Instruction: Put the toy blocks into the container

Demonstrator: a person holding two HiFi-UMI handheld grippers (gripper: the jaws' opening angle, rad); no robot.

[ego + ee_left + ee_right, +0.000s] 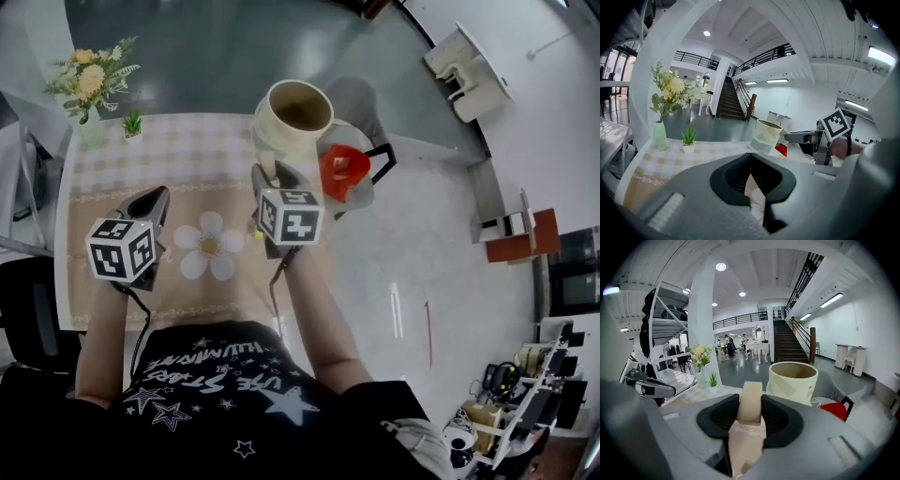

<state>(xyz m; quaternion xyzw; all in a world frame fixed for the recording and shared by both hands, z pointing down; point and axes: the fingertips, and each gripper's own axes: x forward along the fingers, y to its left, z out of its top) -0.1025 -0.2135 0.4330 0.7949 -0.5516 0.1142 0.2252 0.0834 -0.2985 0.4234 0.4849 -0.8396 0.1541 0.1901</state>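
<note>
- Plainly, the right gripper [750, 414] is clamped on a beige block [751, 397]; the block stands upright between the two pads with its rounded top poking above them, which looks like a secure grip for carrying
- Straight ahead of those jaws stands the cream container [787, 389], mouth open and upward, near the far edge of the table [187, 150]. I judge the block is held level with the rim so it can pass over it and drop in
- From the head view, the right gripper [267, 172] sits just short of the container [272, 133], not yet over its opening
- Meanwhile the left gripper [751, 157] has its jaws closed tip to tip with nothing between them; it hangs low over the tablecloth, well to the side, probably to leave the path clear
- A white flower-shaped piece [211, 246] lies flat on the table between the two grippers (whether it is one of the toy blocks I cannot tell)
- A red object [342, 169] rests just beyond the container, off the table
</note>
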